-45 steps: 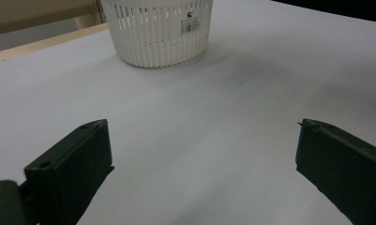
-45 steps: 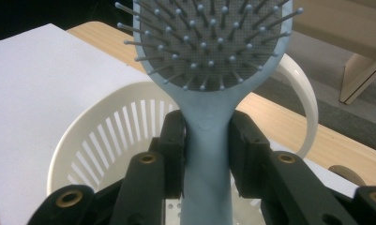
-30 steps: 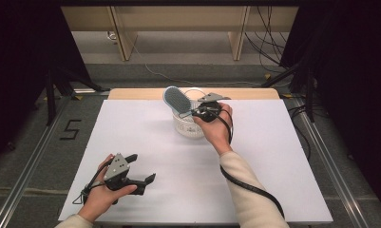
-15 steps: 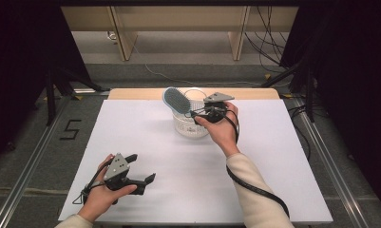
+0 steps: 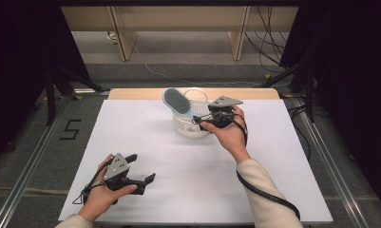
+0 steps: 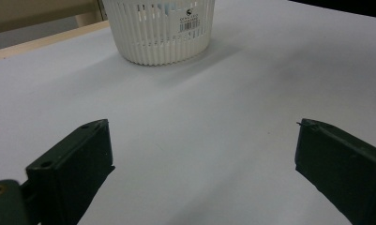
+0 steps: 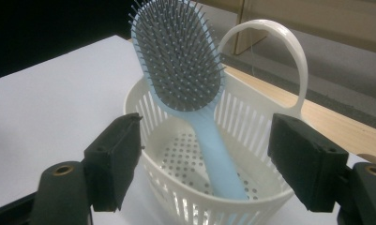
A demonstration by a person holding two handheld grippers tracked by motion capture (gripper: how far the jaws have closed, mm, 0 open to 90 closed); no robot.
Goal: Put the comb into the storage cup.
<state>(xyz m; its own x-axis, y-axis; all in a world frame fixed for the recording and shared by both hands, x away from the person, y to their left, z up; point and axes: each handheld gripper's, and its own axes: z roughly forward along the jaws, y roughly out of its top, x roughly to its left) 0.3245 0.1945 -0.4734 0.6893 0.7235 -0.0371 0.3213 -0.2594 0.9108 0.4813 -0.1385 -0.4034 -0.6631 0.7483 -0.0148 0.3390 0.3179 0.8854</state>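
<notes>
A: Start big. What is on the table (image 5: 145,142)?

B: A white basket (image 5: 190,127) stands near the far edge, and the hairbrush (image 5: 177,101) stands in it, handle down on the perforated floor, bristle head leaning up over the rim.

A: So the job is nearly over?

B: I judge so. The brush is in and resting on its own. My right claw (image 7: 204,161) has just been opening; its jaws stand wide to either side of the handle, touching nothing. What is left, I think, is only pulling that hand clear.

A: And your other hand?

B: My left claw (image 5: 147,179) lies near the front edge of the table, well apart from the basket, jaws spread and holding nothing.

A: What does each camera add?

B: The right gripper view shows the grey bristles, the pale blue handle and the basket's loop handle (image 7: 289,56). The left gripper view catches a barcode label (image 6: 191,23) on the basket's wall. The high view sets both hands together.
</notes>
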